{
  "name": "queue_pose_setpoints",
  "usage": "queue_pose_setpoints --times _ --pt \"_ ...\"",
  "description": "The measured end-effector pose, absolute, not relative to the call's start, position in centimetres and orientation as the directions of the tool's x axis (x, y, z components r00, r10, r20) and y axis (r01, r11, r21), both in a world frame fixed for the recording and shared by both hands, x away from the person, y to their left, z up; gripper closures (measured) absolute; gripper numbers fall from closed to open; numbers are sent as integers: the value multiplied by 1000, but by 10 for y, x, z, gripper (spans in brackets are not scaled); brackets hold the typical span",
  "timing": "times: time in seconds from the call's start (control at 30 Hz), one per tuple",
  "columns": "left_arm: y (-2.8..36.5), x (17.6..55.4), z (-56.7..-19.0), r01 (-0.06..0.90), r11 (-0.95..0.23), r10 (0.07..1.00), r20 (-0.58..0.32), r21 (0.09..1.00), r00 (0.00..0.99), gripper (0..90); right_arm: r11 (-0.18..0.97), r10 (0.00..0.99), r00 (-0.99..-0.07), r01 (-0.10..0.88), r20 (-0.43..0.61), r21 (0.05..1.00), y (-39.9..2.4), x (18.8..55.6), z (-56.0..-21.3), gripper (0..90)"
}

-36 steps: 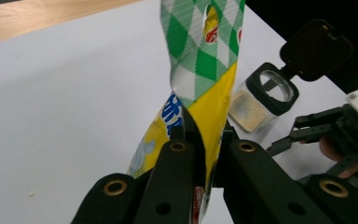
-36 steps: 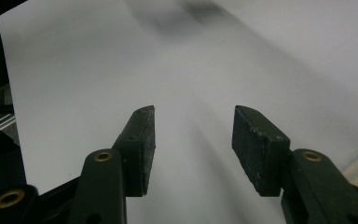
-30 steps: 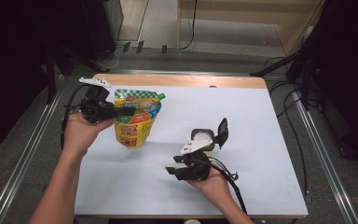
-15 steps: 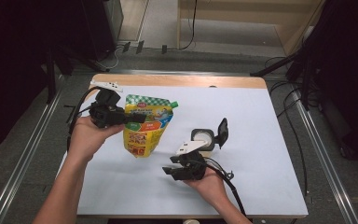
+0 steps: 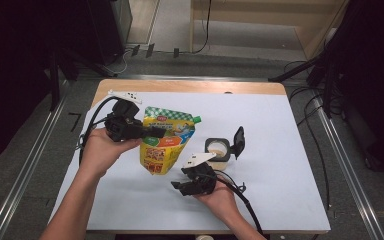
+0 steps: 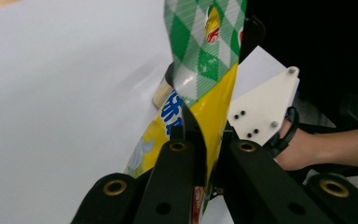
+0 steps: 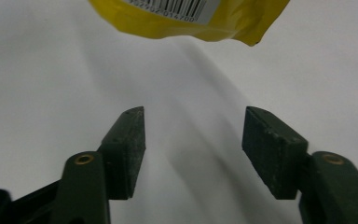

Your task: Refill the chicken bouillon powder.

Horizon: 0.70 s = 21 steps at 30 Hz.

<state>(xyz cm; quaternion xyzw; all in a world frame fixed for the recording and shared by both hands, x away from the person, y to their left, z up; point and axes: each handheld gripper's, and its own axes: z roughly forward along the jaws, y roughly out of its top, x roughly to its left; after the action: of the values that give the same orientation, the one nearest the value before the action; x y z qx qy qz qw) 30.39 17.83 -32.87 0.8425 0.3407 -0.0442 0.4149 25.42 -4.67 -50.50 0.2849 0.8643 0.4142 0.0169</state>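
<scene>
Here, open jar [image 5: 218, 149] of beige paste, pouch [image 5: 166, 141] beside

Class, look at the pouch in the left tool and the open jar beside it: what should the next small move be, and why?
Probably carry the pouch further toward the open jar. The left tool is shut on the pouch's upper edge and holds it off the white table, its green spout cap short of the jar. The right tool, whose jaws have just been opening, holds nothing and lies below the pouch.

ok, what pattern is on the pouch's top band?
Green-and-white diamond check on the yellow plastic spouted pouch, clearest in the left gripper view.
</scene>
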Motion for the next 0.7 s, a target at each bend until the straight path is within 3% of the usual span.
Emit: queue_pose_setpoints --times 0.13,0.7 --pt "174 301 -327 614 -423 526 -371 666 765 900 487 519 -830 485 206 727 -45 255 -507 385" --pt "159 294 -323 645 -420 492 -437 638 753 900 426 561 -813 444 155 788 -48 248 -511 505"
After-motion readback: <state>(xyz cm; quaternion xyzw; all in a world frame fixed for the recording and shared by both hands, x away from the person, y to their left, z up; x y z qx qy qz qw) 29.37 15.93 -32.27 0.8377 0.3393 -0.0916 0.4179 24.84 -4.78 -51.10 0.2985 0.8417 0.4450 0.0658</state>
